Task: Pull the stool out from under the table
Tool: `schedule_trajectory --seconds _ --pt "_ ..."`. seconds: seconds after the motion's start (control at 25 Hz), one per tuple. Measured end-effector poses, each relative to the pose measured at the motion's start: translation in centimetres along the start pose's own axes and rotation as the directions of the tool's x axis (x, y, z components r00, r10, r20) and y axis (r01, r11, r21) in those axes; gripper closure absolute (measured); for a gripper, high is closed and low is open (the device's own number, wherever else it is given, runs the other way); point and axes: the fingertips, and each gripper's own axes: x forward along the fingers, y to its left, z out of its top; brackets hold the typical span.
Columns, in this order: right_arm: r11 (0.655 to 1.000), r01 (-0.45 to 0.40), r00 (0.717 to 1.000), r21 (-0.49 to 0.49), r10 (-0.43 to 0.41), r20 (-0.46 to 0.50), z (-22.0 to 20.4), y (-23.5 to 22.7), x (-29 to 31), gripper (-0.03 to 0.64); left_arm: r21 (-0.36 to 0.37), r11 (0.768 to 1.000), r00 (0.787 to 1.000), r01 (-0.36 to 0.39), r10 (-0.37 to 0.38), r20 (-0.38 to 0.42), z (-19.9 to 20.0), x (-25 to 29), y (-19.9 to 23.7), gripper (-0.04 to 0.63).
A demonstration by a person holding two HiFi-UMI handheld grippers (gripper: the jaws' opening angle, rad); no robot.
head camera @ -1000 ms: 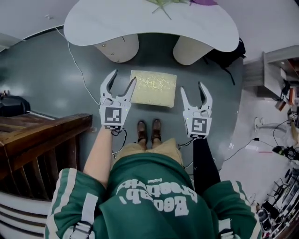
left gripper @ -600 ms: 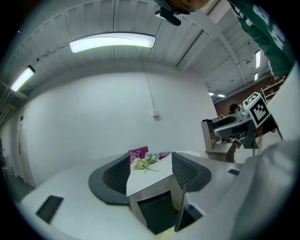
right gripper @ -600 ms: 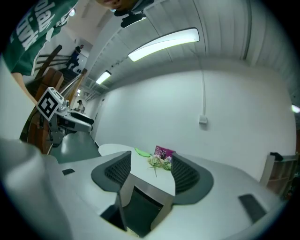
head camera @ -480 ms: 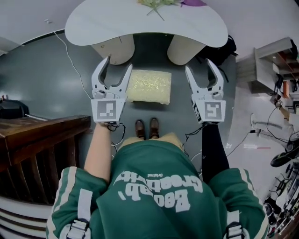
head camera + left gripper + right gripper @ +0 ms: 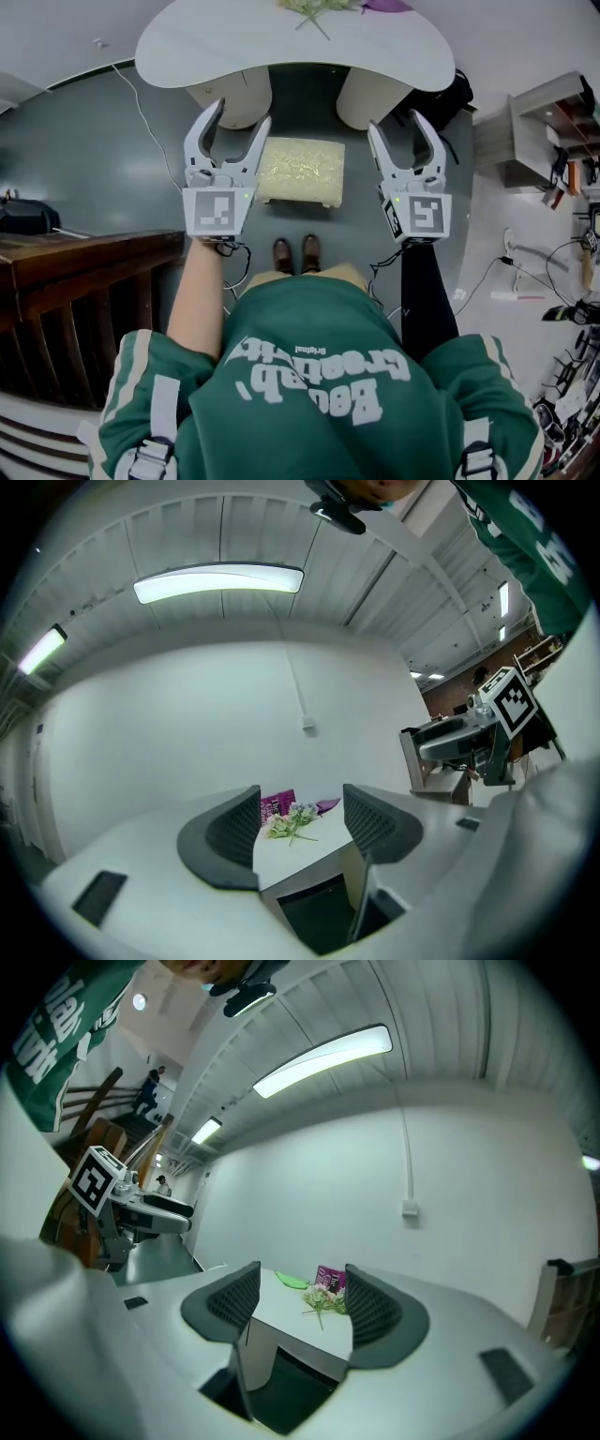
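The stool, with a pale yellow cushion, stands on the dark floor just in front of the white table, between the table's two cream legs. My left gripper hangs open above the stool's left side, nothing between its fingers. My right gripper hovers to the stool's right; its jaws are opening and hold nothing. The left gripper view and the right gripper view both look level at the tabletop, with flowers and a purple book on it. Neither gripper touches the stool.
My shoes stand just behind the stool. A dark wooden railing and a black bag are at the left. A white cable runs over the floor. Shelves and cables crowd the right; a black bag sits by the table.
Both grippers have risen and moved forward, from beside the stool's near edge to up alongside it. The stool has stayed where it was.
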Motion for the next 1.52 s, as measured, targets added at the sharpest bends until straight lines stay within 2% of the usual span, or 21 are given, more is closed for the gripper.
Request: schedule_trajectory --seconds 0.12,0.2,0.32,0.4,0.52,0.72,0.88,1.04,1.36,1.52 --pt "1.0 0.013 1.0 -0.006 -0.013 0.002 0.0 0.0 -0.5 0.346 -0.014 1.0 1.0 -0.005 0.005 0.01 0.2 -0.1 -0.1 0.301" --pt "0.999 0.033 0.999 -0.017 -0.033 0.009 0.2 -0.2 -0.9 0.453 -0.019 1.0 1.0 -0.008 0.008 0.018 0.6 -0.2 -0.2 0.304" --pt "0.997 0.059 0.998 -0.04 -0.059 0.02 0.6 -0.4 -1.3 0.573 0.004 1.0 0.999 -0.025 0.025 0.041 1.3 -0.3 -0.2 0.397" --pt "0.997 0.06 0.998 -0.049 -0.06 0.018 0.7 -0.2 -1.3 0.609 0.016 0.999 0.998 -0.044 0.043 0.053 1.6 -0.4 0.0 0.464" --pt "0.998 0.043 0.999 -0.048 -0.042 0.02 0.8 0.3 -1.4 0.609 0.027 0.996 0.995 -0.088 0.087 0.038 1.7 -0.7 0.5 0.58" --pt "0.999 0.019 1.0 -0.042 -0.018 0.021 1.0 1.2 -1.9 0.611 -0.008 0.995 0.995 -0.104 0.104 0.003 2.4 -1.0 0.8 0.581" --pt "0.999 0.011 1.0 -0.041 -0.01 0.019 0.8 1.8 -2.2 0.611 0.015 0.996 0.997 -0.083 0.083 0.002 1.1 -1.5 0.3 0.581" --pt "0.999 0.005 1.0 -0.048 -0.005 0.015 0.8 2.1 -2.3 0.611 0.026 0.997 0.997 -0.067 0.066 0.029 1.3 -1.3 -0.3 0.581" --pt "0.998 -0.002 1.0 -0.062 0.001 -0.007 0.7 2.3 -2.7 0.611 0.005 0.998 0.998 -0.064 0.063 0.021 1.9 -1.3 -0.4 0.581" --pt "0.998 -0.002 1.0 -0.062 0.001 -0.007 0.9 2.2 -2.6 0.611 0.029 0.998 0.998 -0.061 0.061 0.023 1.8 -1.4 -0.2 0.581"
